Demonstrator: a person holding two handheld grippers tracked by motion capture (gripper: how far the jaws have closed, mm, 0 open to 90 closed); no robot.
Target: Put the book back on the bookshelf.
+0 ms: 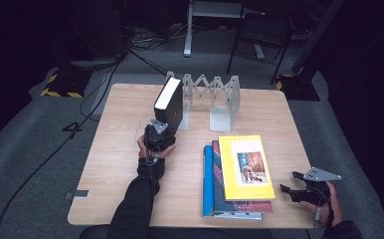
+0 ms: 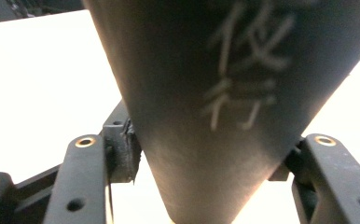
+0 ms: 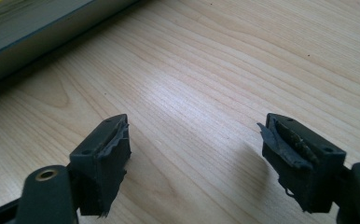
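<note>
Black book [image 1: 169, 102] upright at the rack's [image 1: 215, 97] left end, pinched at its spine by left gripper [image 1: 156, 133], right gripper [image 1: 299, 191] spread and empty beside the book stack [image 1: 240, 174]; liable to topple if released before leaning on rack.

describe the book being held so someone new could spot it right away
On the wooden table, look left of the metal accordion book rack. The black book stands upright there, clamped in the left tongs. Unlike the colourful books stacked flat, it is plain black.
</note>
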